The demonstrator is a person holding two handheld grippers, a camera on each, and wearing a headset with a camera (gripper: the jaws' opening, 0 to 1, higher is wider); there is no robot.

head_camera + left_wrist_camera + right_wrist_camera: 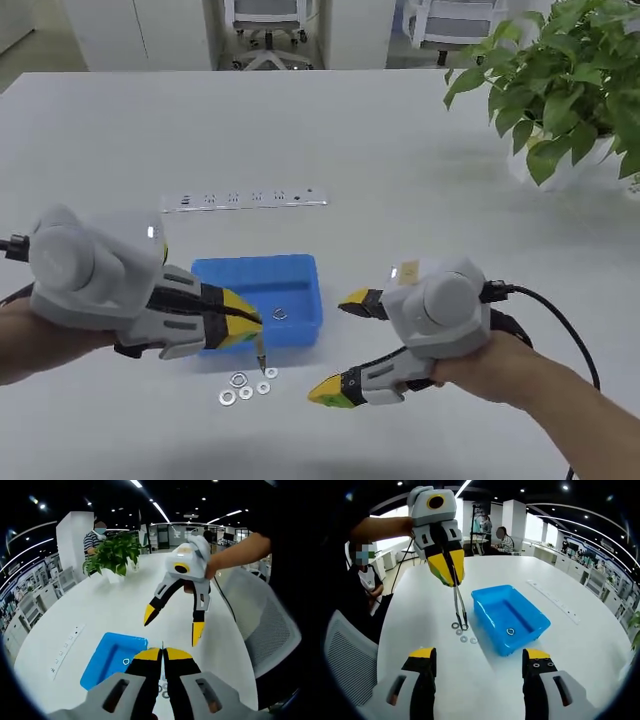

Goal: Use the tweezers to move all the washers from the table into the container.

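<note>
While the left gripper (252, 325) presses its jaws tight on the tweezers (458, 605), the slim tool hangs nearly upright, tips down among five washers (238, 380) clustered on the white table (420, 180). Whether the tips are pinching anything cannot be told (the right gripper view puts them right at one washer (465, 627) of the cluster). The blue container (255, 263) sits just beyond the cluster, on the side away from the person, with a single washer (279, 314) already lying inside. By this reading, the coming lift is a short carry up and forward over the container's near wall. The right gripper (340, 345), jaws spread wide and holding nothing, hovers beside the container, farther from the washers than the left.
</note>
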